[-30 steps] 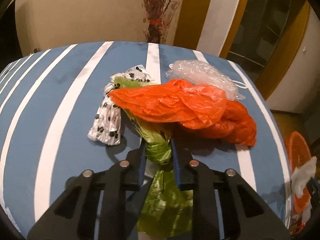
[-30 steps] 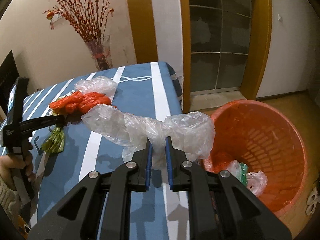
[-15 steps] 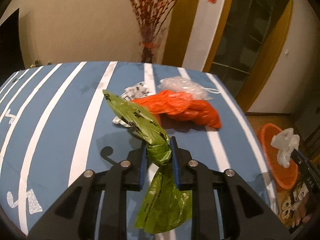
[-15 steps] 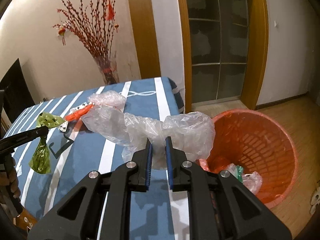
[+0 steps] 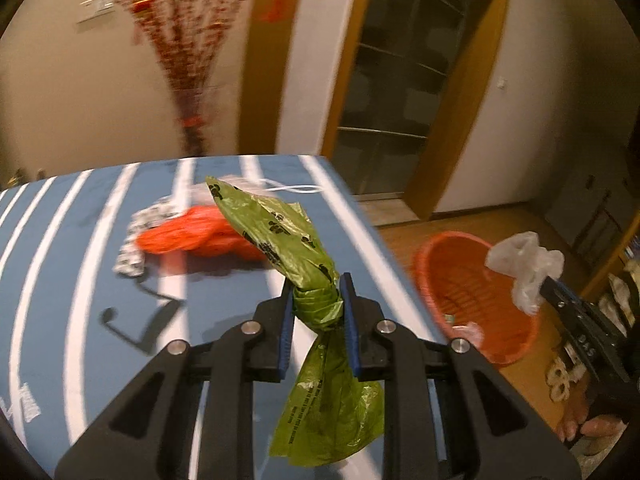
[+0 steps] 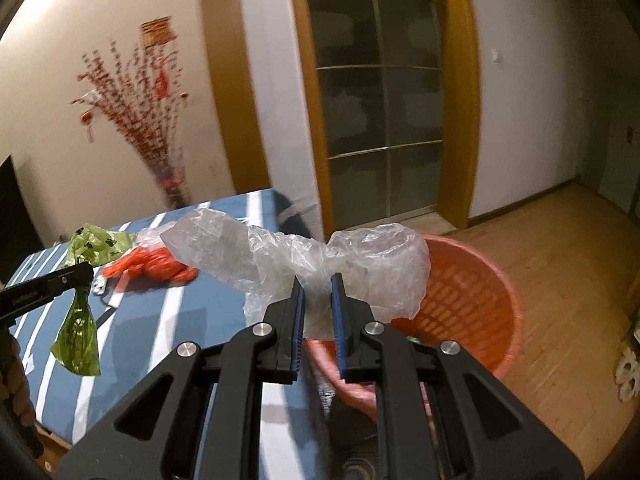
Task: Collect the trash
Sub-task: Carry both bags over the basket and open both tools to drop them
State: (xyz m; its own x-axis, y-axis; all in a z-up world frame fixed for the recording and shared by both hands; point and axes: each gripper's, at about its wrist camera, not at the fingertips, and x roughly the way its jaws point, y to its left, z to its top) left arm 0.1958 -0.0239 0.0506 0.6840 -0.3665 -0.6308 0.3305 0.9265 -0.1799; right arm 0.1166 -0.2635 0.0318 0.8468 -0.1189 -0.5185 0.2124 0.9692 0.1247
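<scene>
Left tool [image 5: 316, 310]: clamped on green bag [image 5: 280, 236], above striped worktop [image 5: 60, 240] | Right tool [image 6: 318, 308]: clamped on clear bag [image 6: 248, 256], over orange basket [image 6: 480, 300] | Orange bag [image 5: 188, 236]: lying on worktop

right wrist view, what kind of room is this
Most likely a room in a home: a table under a blue striped cloth, a vase of red blossom branches, a glass-panelled door and wood flooring.
</scene>
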